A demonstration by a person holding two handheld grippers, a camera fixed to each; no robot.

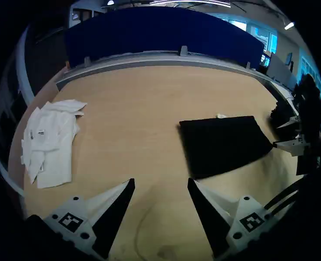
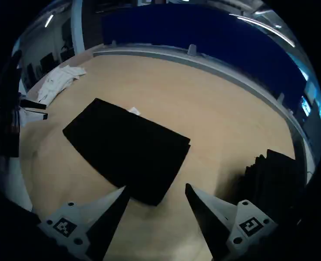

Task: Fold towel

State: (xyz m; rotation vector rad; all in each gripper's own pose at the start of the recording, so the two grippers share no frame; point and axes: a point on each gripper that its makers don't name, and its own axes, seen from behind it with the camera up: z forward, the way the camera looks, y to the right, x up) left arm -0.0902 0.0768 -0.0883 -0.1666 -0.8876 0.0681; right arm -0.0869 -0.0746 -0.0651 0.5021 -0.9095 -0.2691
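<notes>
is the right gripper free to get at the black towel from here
Probably yes: the right gripper is open, with a corner of the towel just ahead and nothing in between.

Open-plan office: wooden desk [image 1: 160, 95] with blue divider screen [image 1: 160, 30], ceiling strip lights [image 1: 190, 2]

Bench [image 1: 151, 100] was pale tan with faint wood grain. Towel [image 1: 223, 141] was plain black, unpatterned, with a small white tag [image 1: 221, 116] at its far edge. Heap of cloths [image 1: 51, 139] was white. Partition [image 1: 160, 35] was deep blue, the rail [image 1: 160, 60] below it grey. Left hand-held gripper [image 1: 160, 180]: fingers [image 1: 104, 200] were white outside and black on the inner faces, each with a black-and-white square marker [image 1: 70, 220]. Right hand-held gripper [image 2: 156, 187] was coloured the same. Stack [image 2: 273, 178] at the right of the right gripper view was near black.
</notes>
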